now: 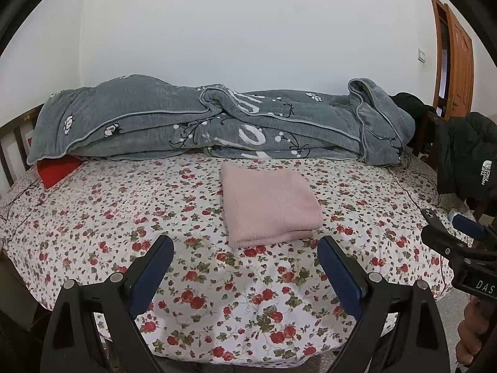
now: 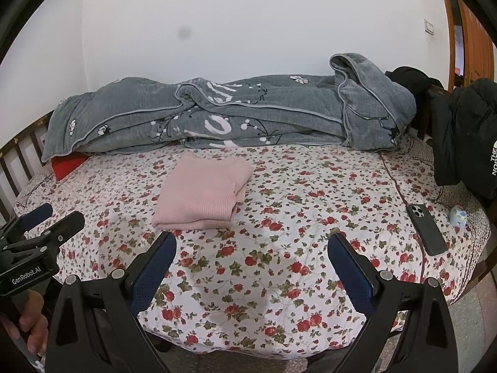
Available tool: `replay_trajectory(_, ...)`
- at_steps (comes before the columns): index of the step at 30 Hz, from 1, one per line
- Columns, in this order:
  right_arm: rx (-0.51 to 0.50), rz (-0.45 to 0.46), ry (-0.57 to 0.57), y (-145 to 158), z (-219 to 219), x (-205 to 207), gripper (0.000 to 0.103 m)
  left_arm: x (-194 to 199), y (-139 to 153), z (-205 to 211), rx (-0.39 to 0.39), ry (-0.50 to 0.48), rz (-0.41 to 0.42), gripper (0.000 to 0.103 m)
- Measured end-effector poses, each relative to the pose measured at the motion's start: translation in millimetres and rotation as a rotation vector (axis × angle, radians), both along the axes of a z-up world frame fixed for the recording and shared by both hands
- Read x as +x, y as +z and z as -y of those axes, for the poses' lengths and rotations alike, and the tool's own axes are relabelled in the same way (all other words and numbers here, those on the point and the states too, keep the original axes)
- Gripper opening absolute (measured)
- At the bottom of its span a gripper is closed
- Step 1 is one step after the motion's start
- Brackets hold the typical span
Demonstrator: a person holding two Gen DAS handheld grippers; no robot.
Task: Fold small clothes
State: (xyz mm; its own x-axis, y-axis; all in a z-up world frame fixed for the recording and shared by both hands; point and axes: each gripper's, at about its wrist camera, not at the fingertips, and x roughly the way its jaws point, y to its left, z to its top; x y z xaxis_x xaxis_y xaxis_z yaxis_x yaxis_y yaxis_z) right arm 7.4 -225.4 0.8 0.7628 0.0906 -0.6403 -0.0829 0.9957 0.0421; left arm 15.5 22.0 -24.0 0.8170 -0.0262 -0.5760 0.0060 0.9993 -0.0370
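A pink knit garment (image 1: 270, 203) lies folded into a neat rectangle on the floral bedsheet (image 1: 124, 217); it also shows in the right wrist view (image 2: 202, 199). My left gripper (image 1: 245, 245) is open and empty, held above the sheet just in front of the garment. My right gripper (image 2: 251, 245) is open and empty, in front of and to the right of the garment. Each gripper shows at the edge of the other's view: the right gripper (image 1: 456, 223) and the left gripper (image 2: 52, 217).
A grey quilt (image 1: 198, 124) is bunched along the far side by the wall. A red item (image 1: 57, 171) pokes out under it at left. A phone (image 2: 427, 228) and a small pale object (image 2: 458, 216) lie at the right edge. A black jacket (image 2: 469, 136) hangs at right.
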Motion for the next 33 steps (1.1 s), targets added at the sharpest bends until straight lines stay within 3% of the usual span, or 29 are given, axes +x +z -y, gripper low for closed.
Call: replay_trajectory(33,0.004,0.005,-0.001,6.7,-1.5,-0.9,0.097,0.0,4.1,0.1,-0.004,-0.001,0.0,0.095)
